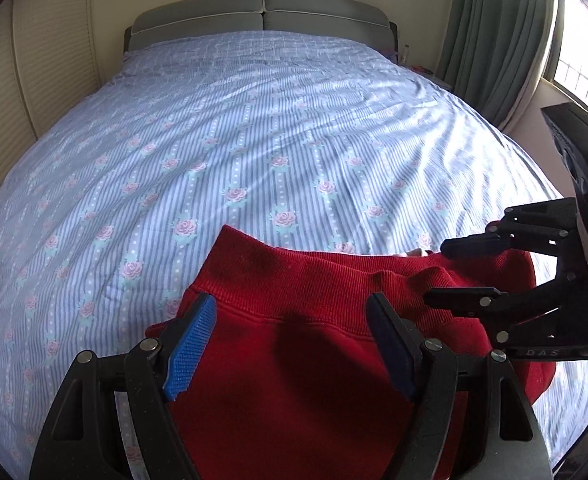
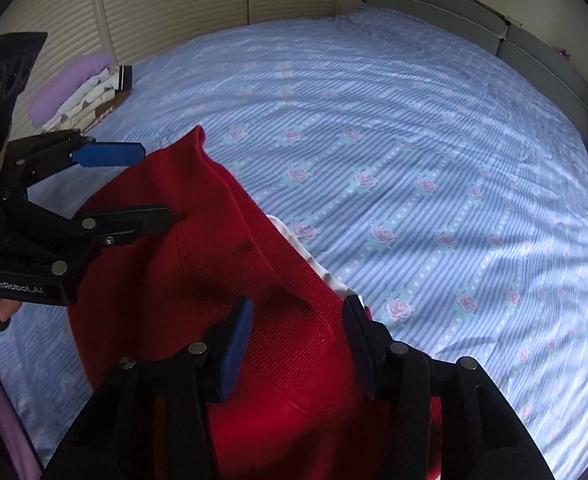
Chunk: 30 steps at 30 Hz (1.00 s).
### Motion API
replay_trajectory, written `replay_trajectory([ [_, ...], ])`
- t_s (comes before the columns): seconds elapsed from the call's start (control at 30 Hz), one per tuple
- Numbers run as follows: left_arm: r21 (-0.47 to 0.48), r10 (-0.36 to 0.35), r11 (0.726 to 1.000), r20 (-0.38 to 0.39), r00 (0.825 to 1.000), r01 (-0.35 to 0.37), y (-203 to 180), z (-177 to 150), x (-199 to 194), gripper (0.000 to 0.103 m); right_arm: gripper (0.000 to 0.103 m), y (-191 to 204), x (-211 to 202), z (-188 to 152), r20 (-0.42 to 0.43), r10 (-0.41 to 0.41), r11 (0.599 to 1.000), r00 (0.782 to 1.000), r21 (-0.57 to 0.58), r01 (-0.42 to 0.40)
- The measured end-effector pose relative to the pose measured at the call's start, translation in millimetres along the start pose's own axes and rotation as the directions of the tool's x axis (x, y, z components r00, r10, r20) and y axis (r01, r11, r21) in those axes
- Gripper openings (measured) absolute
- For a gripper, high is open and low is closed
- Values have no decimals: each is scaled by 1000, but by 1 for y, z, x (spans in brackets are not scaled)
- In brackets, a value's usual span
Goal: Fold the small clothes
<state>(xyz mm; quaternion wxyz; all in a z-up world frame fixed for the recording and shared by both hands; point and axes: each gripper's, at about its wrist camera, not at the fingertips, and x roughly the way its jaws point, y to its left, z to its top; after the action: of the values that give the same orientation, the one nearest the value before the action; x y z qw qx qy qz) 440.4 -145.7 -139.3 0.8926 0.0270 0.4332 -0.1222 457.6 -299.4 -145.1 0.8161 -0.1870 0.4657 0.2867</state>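
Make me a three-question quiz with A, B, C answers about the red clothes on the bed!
1. Where does the red garment lie?
A. on the floor
B. on the bedspread
C. in a drawer

2. What colour are the roses on the bedspread?
A. pink
B. yellow
C. black

3. How do the left gripper jaws stand?
A. clamped shut on a sock
B. apart, over the garment
C. holding a book

Answers: 1 B, striped sheet surrounds it; 2 A, pink blooms repeat in rows; 3 B, red cloth shows in the gap between its pads.
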Motion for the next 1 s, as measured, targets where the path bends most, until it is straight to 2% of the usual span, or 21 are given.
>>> replay_trajectory([
  [0.13, 6, -6, 1000, -23, 1000, 6, -1, -1, 8, 77, 41, -3, 16, 3, -65, 44, 999, 997, -5, -45],
  [0.2, 1, -7, 1000, -24, 1000, 7, 0, -2, 10, 77, 27, -4, 19, 4, -77, 72, 997, 994, 9, -71],
  [0.23, -1, -8, 1000, -25, 1000, 8, 1, -3, 10, 77, 16, -4, 19, 5, -86, 98, 995, 992, 16, -97],
  [0.27, -4, -8, 1000, -26, 1000, 8, 3, -3, 10, 77, 10, -2, 18, 6, -86, 101, 995, 991, 8, -100],
  [0.37, -19, -4, 1000, -23, 1000, 3, 9, -3, 11, 77, 8, 3, 12, 6, -75, 74, 997, 994, -25, -76],
  [0.6, -47, 22, 999, -8, 1000, -22, 20, 1, 11, 77, 7, -15, -6, 16, 45, 3, 999, 999, 52, -6],
  [0.67, -51, 28, 998, -16, 999, -28, 23, 0, 15, 77, 7, -16, 2, 16, 19, 0, 998, 1000, 61, -1],
  [0.73, -54, 36, 998, -23, 999, -37, 25, -2, 20, 77, 9, -14, 17, 12, -19, -38, 998, 999, 52, 39],
  [0.8, -60, 43, 997, -31, 999, -45, 27, -5, 24, 77, 20, -10, 27, 5, -36, -62, 996, 997, 54, 64],
  [0.87, -65, 45, 997, -39, 998, -47, 29, -9, 28, 77, 35, -10, 23, 1, -13, -111, 992, 994, 59, 112],
  [0.97, -92, 31, 995, -7, 1000, -31, 29, -11, 23, 77, 37, -20, 1, -8, 50, -98, 988, 994, 123, 91],
  [1.0, -105, 27, 994, 10, 1000, -26, 28, -12, 21, 79, 37, -24, -6, -12, 55, -122, 983, 991, 144, 113],
])
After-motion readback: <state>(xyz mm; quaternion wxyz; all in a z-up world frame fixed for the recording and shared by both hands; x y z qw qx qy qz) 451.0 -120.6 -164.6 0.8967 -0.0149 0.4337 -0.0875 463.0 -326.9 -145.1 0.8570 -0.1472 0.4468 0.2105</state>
